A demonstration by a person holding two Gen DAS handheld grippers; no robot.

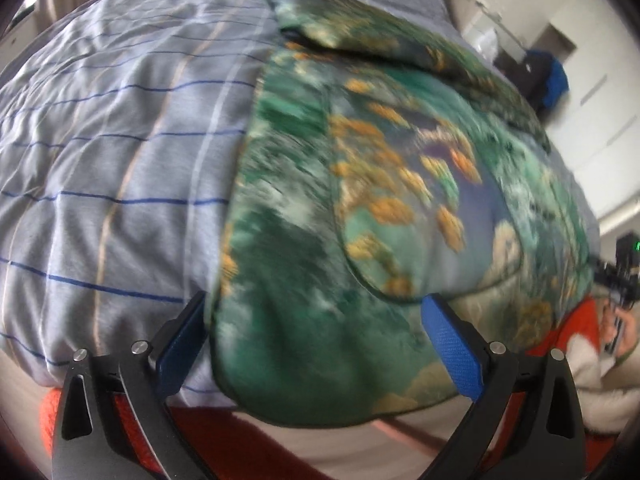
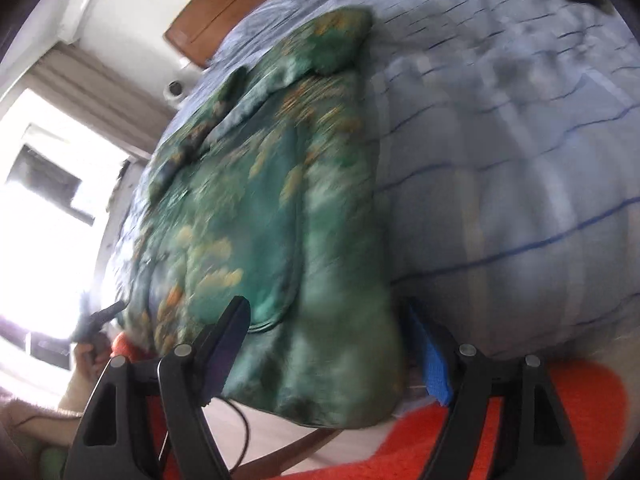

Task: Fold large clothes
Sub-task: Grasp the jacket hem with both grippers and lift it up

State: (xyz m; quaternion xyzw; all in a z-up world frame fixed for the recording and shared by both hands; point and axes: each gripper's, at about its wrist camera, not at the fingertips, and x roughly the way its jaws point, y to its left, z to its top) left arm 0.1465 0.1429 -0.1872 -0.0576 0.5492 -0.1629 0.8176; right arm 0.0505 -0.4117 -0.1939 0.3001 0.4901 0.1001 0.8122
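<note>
Two tongs, left (image 1: pixel 316 332) and right (image 2: pixel 332 344), stand open and empty, straddling the near hem of the green floral satin garment (image 1: pixel 360 208), half-folded on the blue-striped grey bed cover (image 1: pixel 120 160). Risk: slippery overhanging hem slides off; fold unravels.

Green garment (image 1: pixel 360 220) with orange floral print, grey-blue striped bedspread (image 1: pixel 120 140)

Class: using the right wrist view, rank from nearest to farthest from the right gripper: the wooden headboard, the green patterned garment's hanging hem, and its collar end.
From the right gripper:
1. Hem, between the open fingers.
2. Collar end, far up the bed.
3. Wooden headboard, beyond it, upper left.
</note>
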